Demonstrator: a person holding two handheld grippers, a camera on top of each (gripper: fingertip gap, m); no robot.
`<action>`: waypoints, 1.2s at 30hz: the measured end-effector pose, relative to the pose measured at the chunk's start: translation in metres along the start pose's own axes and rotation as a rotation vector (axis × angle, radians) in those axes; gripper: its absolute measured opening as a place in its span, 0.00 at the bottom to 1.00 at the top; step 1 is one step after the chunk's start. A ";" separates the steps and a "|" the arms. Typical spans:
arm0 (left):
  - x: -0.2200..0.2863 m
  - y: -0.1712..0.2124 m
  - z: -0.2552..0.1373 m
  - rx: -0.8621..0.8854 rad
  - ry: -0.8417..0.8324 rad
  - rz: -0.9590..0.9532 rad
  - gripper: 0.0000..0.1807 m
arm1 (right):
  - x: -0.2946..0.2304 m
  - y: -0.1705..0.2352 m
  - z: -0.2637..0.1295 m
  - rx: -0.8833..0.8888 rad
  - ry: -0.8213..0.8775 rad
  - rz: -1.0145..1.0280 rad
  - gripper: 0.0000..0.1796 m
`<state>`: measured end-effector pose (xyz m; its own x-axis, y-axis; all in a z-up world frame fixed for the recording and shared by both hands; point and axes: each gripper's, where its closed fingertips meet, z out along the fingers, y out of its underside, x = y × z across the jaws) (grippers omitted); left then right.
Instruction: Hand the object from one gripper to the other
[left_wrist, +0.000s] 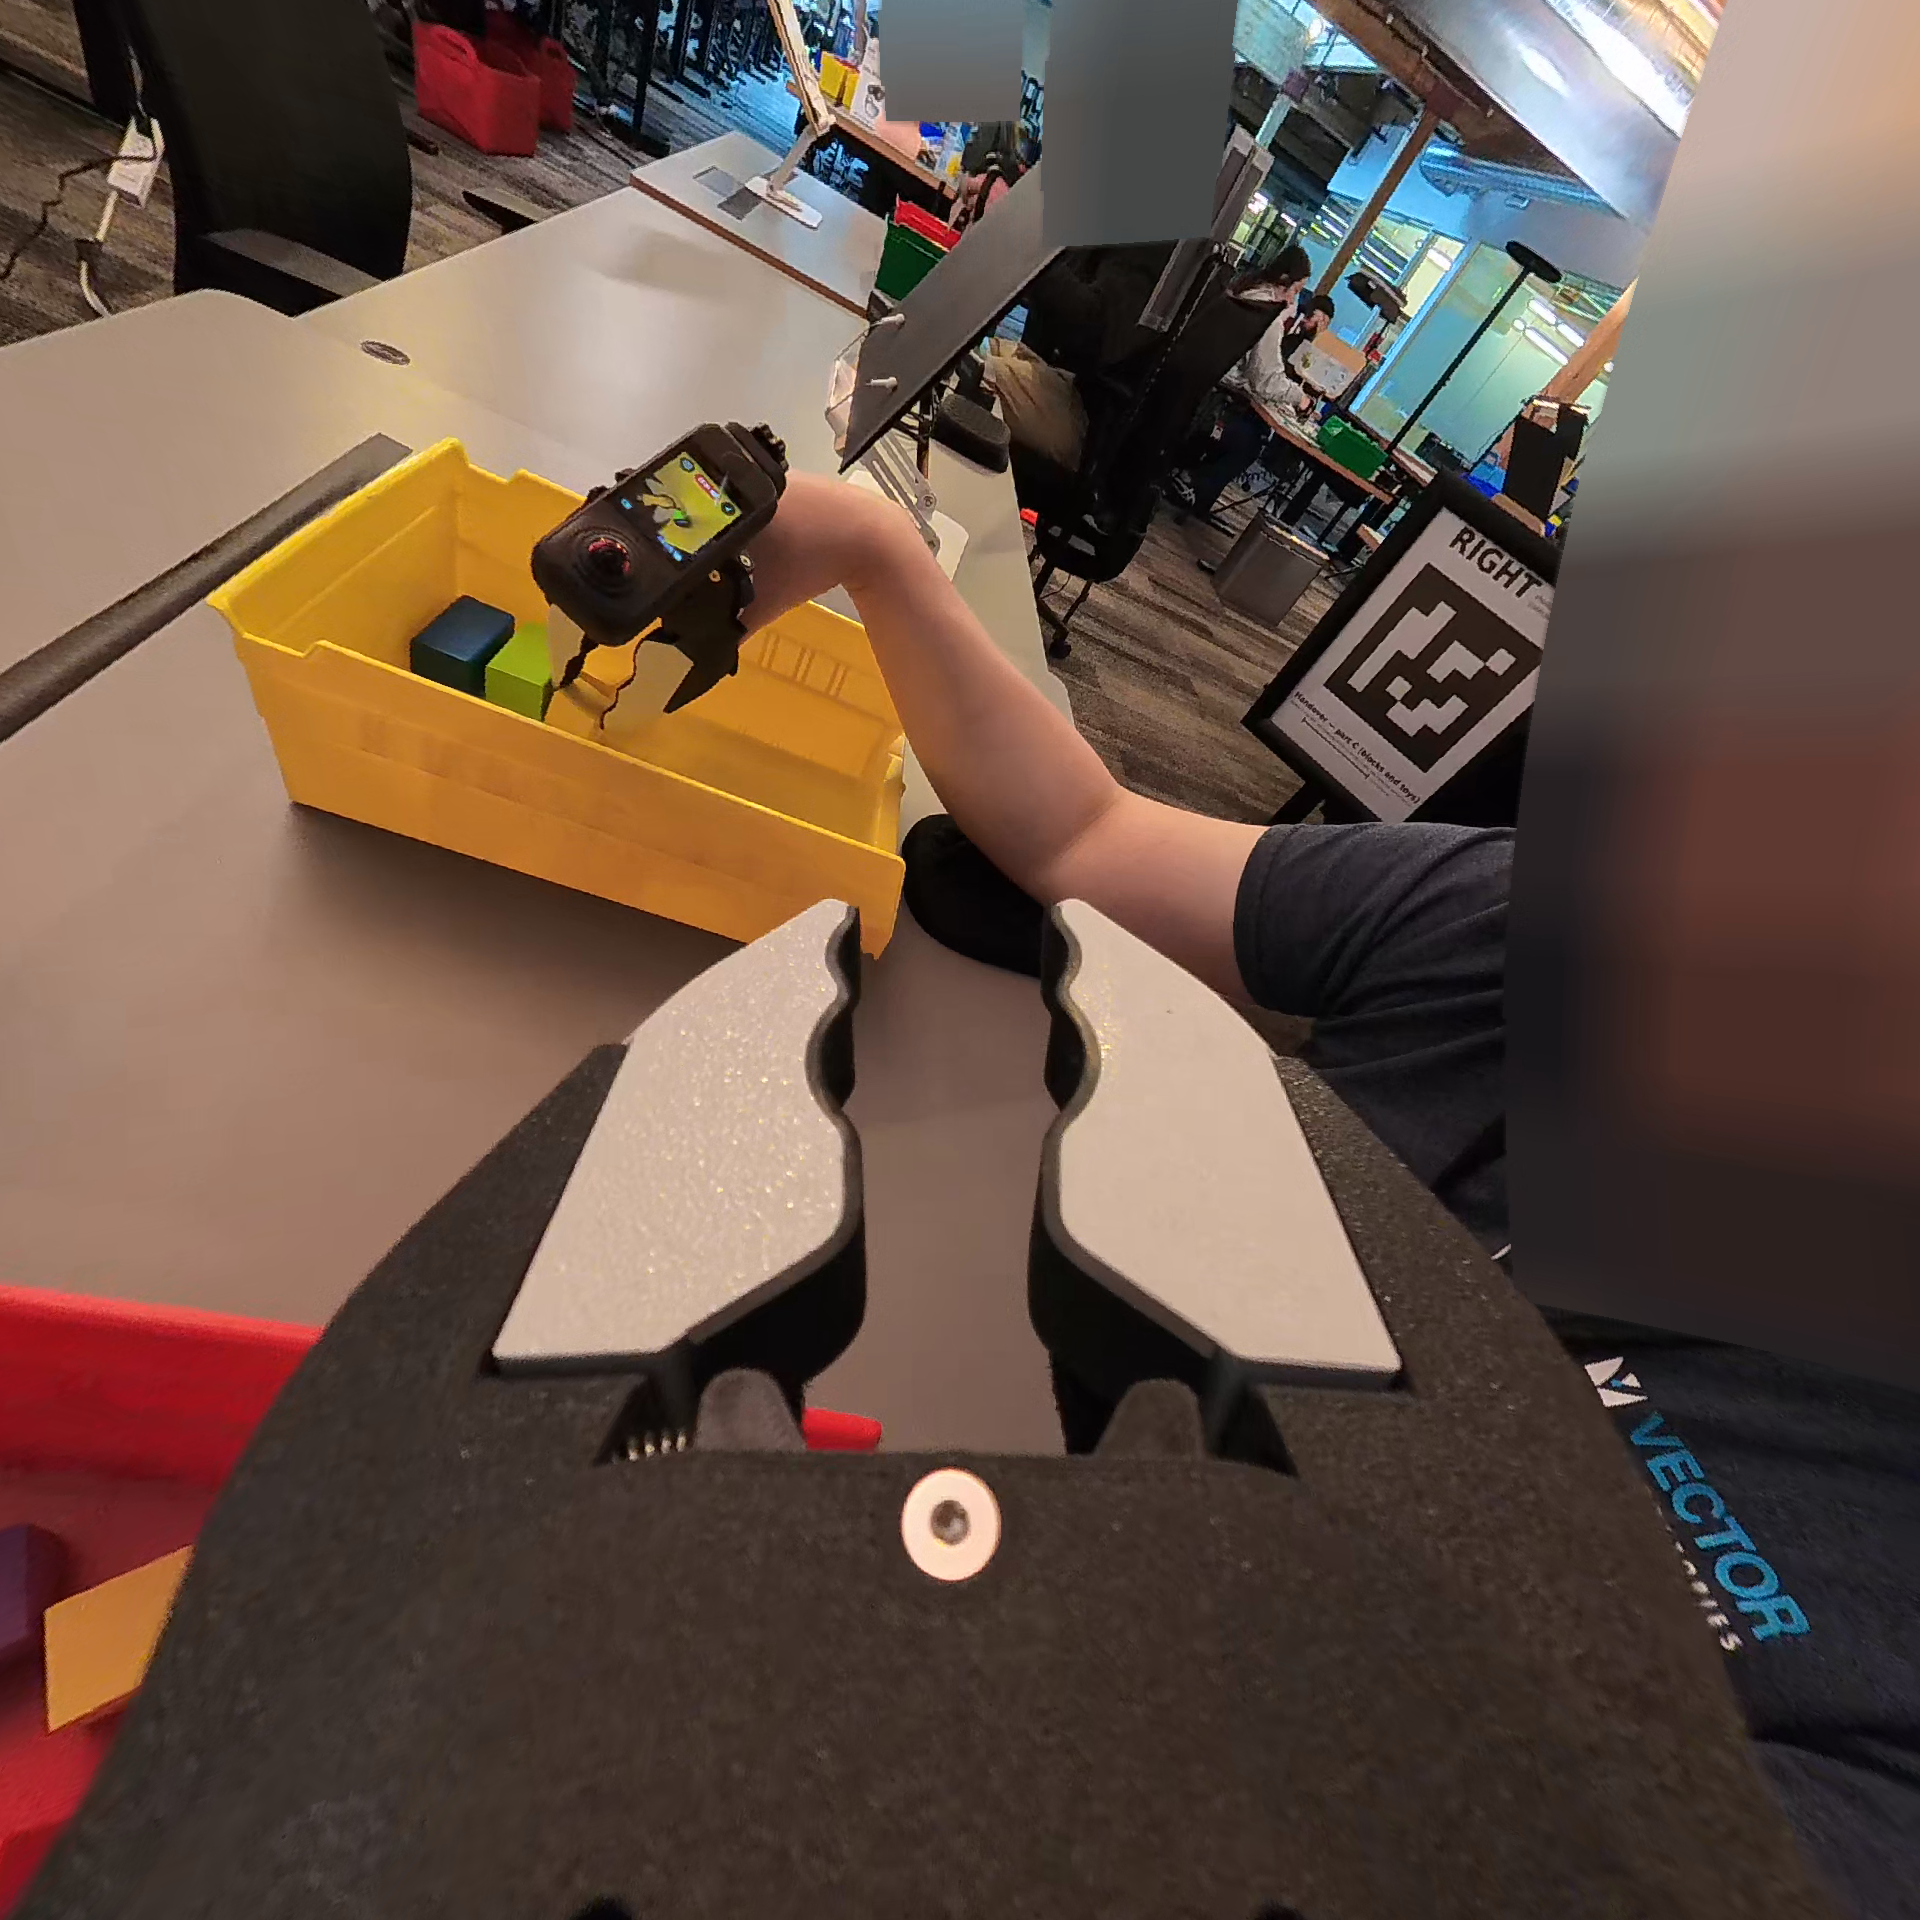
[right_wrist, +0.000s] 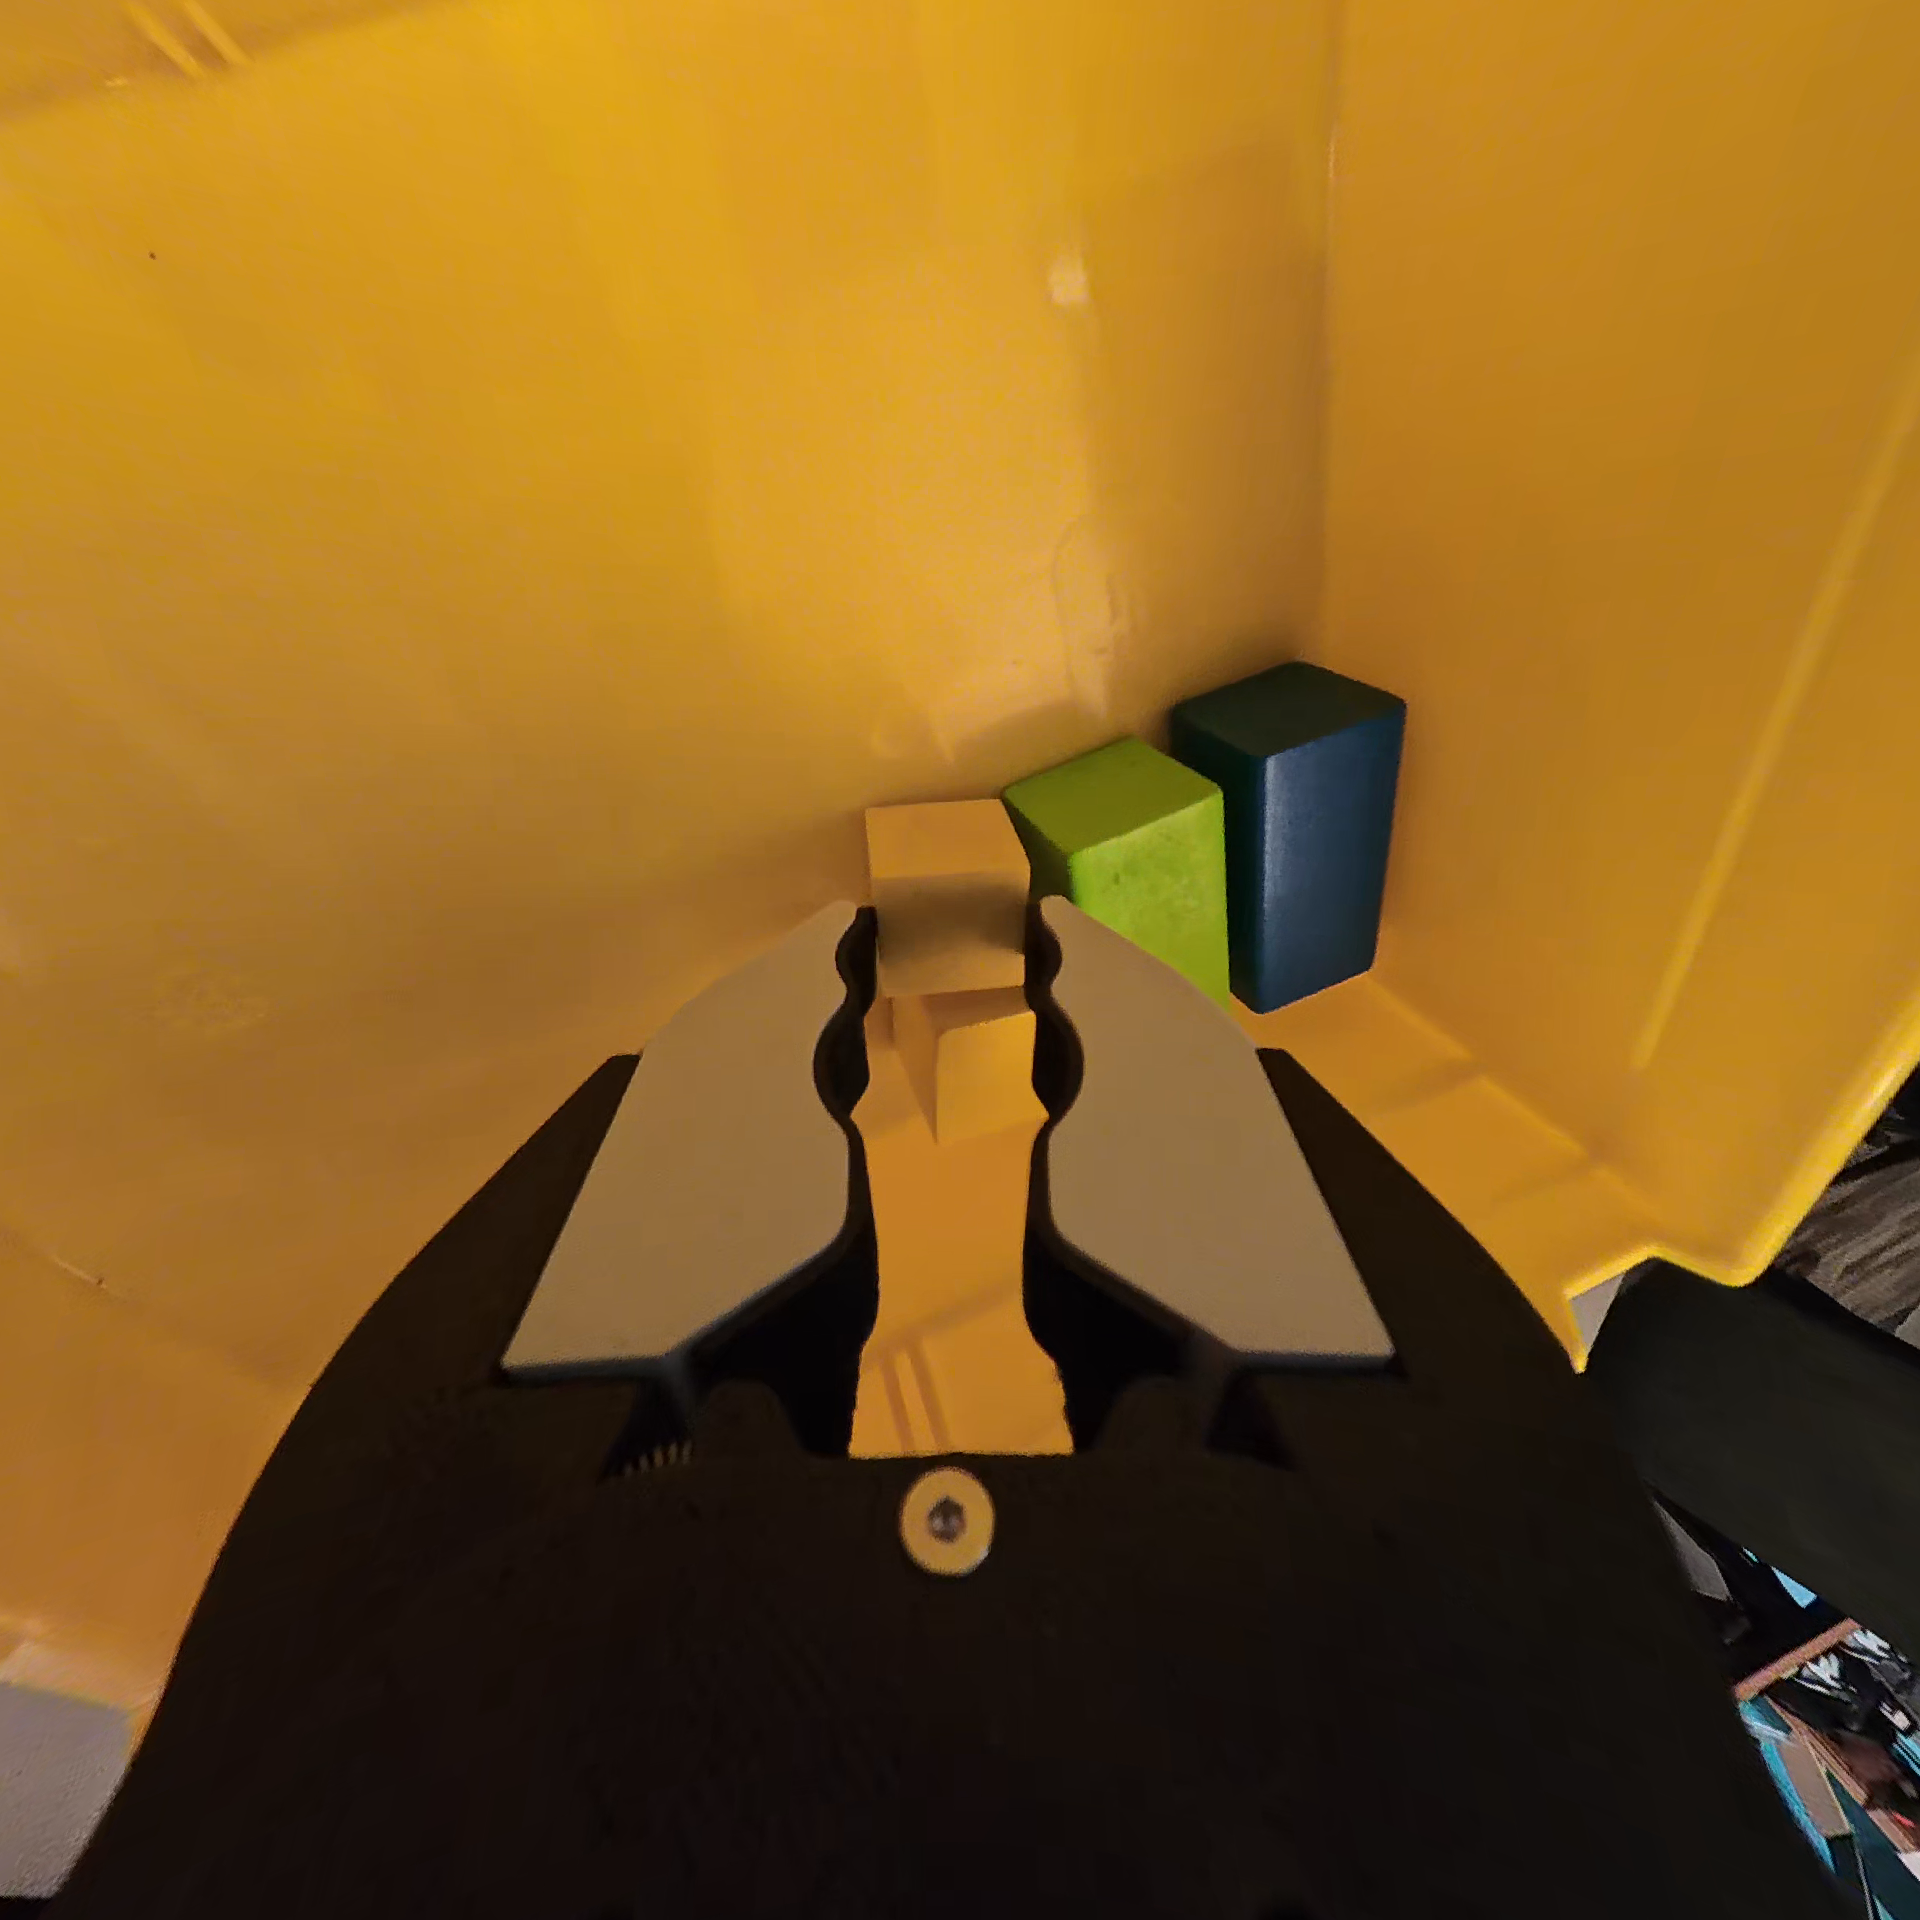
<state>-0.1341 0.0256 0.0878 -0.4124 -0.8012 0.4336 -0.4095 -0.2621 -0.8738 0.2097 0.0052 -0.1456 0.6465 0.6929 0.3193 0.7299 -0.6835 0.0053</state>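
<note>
Yellow bin (right_wrist: 727, 416): smooth plastic, slight sheen. Green block (right_wrist: 1132, 862) and dark blue block (right_wrist: 1309, 831): matt painted. Left hand-held gripper (left_wrist: 951, 935): grainy matt black body, speckled grey finger plates. Bench (left_wrist: 260, 987): smooth matt grey.

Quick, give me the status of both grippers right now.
Left gripper: open, empty, above the table.
Right gripper: inside the yellow bin, fingertips around a yellow block; cannot tell whether it is gripped.
</note>
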 end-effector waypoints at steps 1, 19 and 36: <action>0.000 0.000 -0.001 0.001 0.000 -0.002 0.18 | 0.001 0.001 0.000 -0.002 0.006 0.001 0.16; -0.008 -0.007 -0.046 0.096 -0.080 -0.001 0.17 | 0.002 0.000 -0.007 0.015 0.021 0.003 0.16; -0.045 0.022 -0.062 -0.055 -0.311 -0.030 0.17 | 0.009 0.000 -0.034 0.076 0.094 0.035 0.18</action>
<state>-0.1747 0.0891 0.0626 -0.1343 -0.9217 0.3639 -0.4647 -0.2658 -0.8446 0.2077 0.0039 -0.1109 0.6510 0.6420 0.4051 0.7243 -0.6850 -0.0782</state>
